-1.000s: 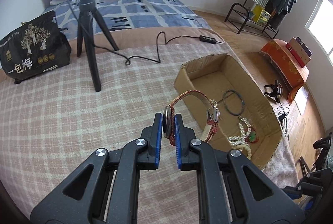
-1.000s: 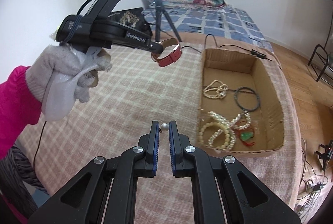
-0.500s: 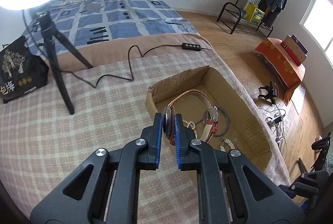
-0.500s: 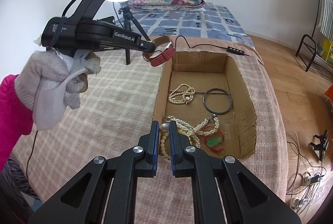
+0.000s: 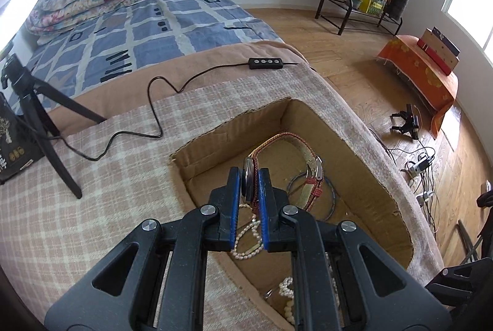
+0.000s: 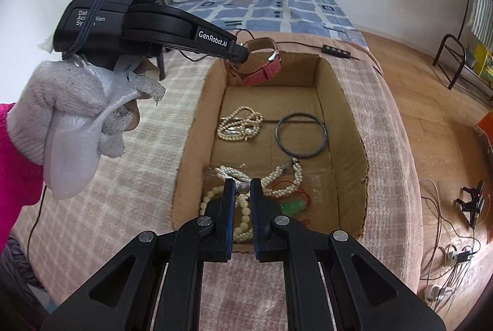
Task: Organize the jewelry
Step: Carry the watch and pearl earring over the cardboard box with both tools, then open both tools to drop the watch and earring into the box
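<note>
Left claw (image 5: pixel 249 177): blue-padded jaws clamped on the round metal case of a wristwatch (image 5: pixel 248 180). The woven red-and-gold strap arches up and away from the case, ending in a silver buckle; the watch hangs in the air over the far left part of the cardboard box (image 5: pixel 366 164). From the right wrist view the same watch (image 6: pixel 262 61) shows a pink-red strap underside, held at the black tip of the left claw (image 6: pixel 240 55) above the box's far left corner. The hand (image 6: pixel 71 103) gripping that tool wears a knitted white glove.

Right claw (image 6: pixel 243 187): jaws close together, pinching a small round pearl-like bead (image 6: pixel 243 187) between the blue pads. It hovers above the near left part of the box.

Box: open-topped, corrugated brown cardboard with rough cut edges (image 6: pixel 360 177), sitting on a pink-and-cream plaid blanket (image 6: pixel 148 164) of nubby weave.

Contents on the box floor:
- tangled pearl strand (image 6: pixel 238 124), far left;
- thin dark bangle (image 6: pixel 301 135), a plain circle, far right, apart from the strand;
- heap of cream bead necklaces (image 6: pixel 277 180), near side, with a green pendant on red cord (image 6: pixel 292 205).

Beyond the box: a black cable with inline controller (image 5: pixel 266 63) lying on the blanket, and black tripod legs (image 5: pixel 46 127) at left.
</note>
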The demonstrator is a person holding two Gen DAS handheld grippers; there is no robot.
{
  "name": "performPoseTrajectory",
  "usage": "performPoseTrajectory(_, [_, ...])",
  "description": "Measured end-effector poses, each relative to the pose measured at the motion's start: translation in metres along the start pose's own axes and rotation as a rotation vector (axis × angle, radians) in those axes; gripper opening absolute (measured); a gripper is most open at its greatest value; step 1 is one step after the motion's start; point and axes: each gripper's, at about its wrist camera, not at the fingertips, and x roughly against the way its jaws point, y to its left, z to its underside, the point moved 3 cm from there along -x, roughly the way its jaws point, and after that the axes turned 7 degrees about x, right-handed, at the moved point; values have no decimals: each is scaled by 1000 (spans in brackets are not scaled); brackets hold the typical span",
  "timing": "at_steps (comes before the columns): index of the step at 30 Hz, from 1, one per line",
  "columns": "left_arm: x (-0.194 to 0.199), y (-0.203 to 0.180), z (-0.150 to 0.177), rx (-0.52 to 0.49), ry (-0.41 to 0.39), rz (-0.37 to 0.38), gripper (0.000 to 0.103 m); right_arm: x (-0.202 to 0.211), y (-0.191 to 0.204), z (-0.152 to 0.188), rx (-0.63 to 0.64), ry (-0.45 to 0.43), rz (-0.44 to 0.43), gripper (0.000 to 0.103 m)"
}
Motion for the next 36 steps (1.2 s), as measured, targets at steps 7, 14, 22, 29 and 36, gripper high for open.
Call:
performPoseTrajectory(7, [-9, -17, -3, -25, -5, 0, 10, -2, -9, -2, -27, 9, 5, 8])
performPoseTrajectory(14, [-5, -21, -7, -24, -21, 5, 10, -1, -10, 0, -25, -2, 5, 8])
performPoseTrajectory(22, [6, -26, -9, -48, -50, 0, 25, 2, -7, -4, -10, -27, 14, 23])
performPoseTrajectory(29, [16, -24, -11, -43, -81, -11, 62, 7, -2, -5, 13, -51, 37, 63])
performPoseTrajectory(36, [27, -20, -10, -30, -89, -19, 63, 9, -1, -8, 19, -58, 66, 68])
